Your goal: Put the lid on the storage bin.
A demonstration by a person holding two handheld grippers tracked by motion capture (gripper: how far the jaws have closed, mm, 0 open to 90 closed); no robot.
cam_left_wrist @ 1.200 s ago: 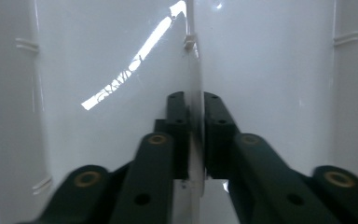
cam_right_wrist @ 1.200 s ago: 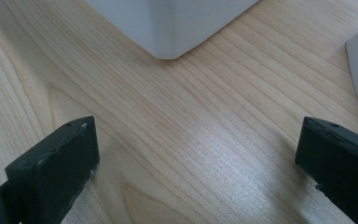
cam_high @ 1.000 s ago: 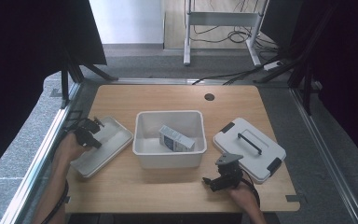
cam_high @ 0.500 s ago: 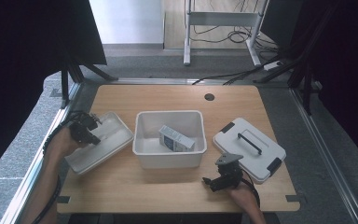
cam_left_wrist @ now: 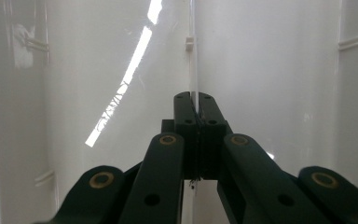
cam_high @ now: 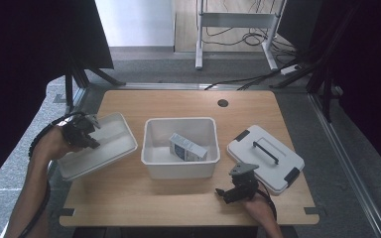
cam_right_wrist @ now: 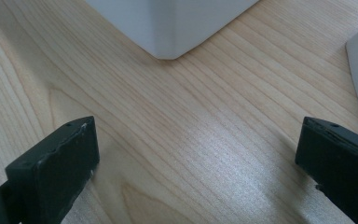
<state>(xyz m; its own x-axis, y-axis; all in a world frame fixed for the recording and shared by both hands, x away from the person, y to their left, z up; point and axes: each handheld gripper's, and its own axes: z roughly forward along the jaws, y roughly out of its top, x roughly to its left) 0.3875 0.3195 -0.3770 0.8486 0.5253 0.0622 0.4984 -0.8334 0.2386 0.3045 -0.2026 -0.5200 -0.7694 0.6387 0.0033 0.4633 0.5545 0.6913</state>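
The left gripper (cam_high: 85,133) is clamped on the rim of the shallow white plastic tray (cam_high: 110,144), tilted at the left edge of the wooden surface (cam_high: 188,104). The tray should be kept level and swung clear of the white rectangular plastic bin (cam_high: 151,153). The right gripper (cam_high: 235,191) rests wide open, empty, near the front edge.

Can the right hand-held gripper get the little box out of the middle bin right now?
Probably yes. The right hand-held gripper is open and holds nothing, just in front of the middle bin. The bin has no lid on, so the little box lies uncovered; the gripper would only need to lift over the bin's front wall.
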